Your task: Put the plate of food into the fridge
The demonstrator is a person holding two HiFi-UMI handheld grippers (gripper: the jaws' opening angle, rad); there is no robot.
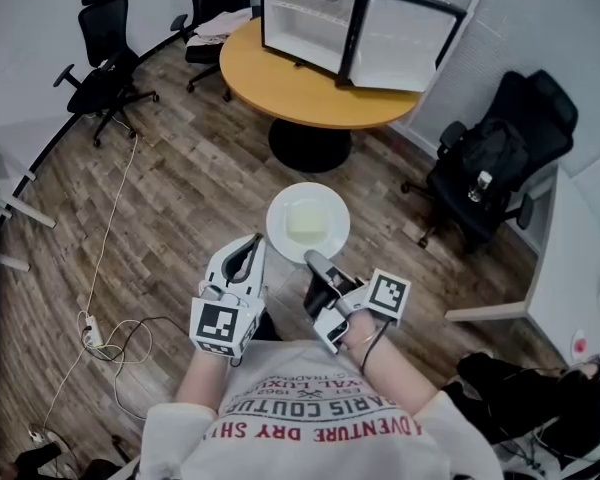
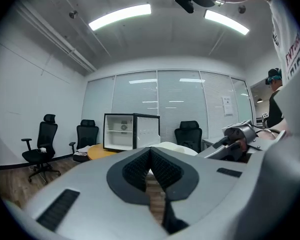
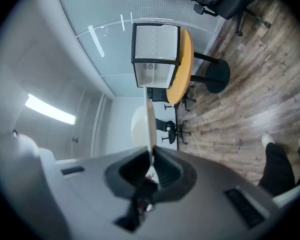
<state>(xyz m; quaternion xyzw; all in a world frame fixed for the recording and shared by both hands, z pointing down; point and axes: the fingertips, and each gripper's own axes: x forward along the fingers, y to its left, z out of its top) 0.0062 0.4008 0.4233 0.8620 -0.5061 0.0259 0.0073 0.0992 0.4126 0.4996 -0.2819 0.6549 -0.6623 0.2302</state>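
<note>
A white plate (image 1: 308,223) with a pale slab of food on it is held level above the wooden floor, and my right gripper (image 1: 317,265) is shut on its near rim. In the right gripper view the plate (image 3: 149,124) shows edge-on between the jaws of that gripper (image 3: 150,156). My left gripper (image 1: 246,255) hangs just left of the plate, shut and empty; its closed pads (image 2: 150,165) meet in the left gripper view. The small fridge (image 1: 330,23) stands on the round wooden table (image 1: 300,93) ahead, door swung open, inside bare.
Black office chairs stand around: one at far left (image 1: 105,63), one behind the table (image 1: 215,8), one at right with a bag and bottle on it (image 1: 490,168). A white cable and power strip (image 1: 95,333) lie on the floor at left. A white desk (image 1: 570,268) is at right.
</note>
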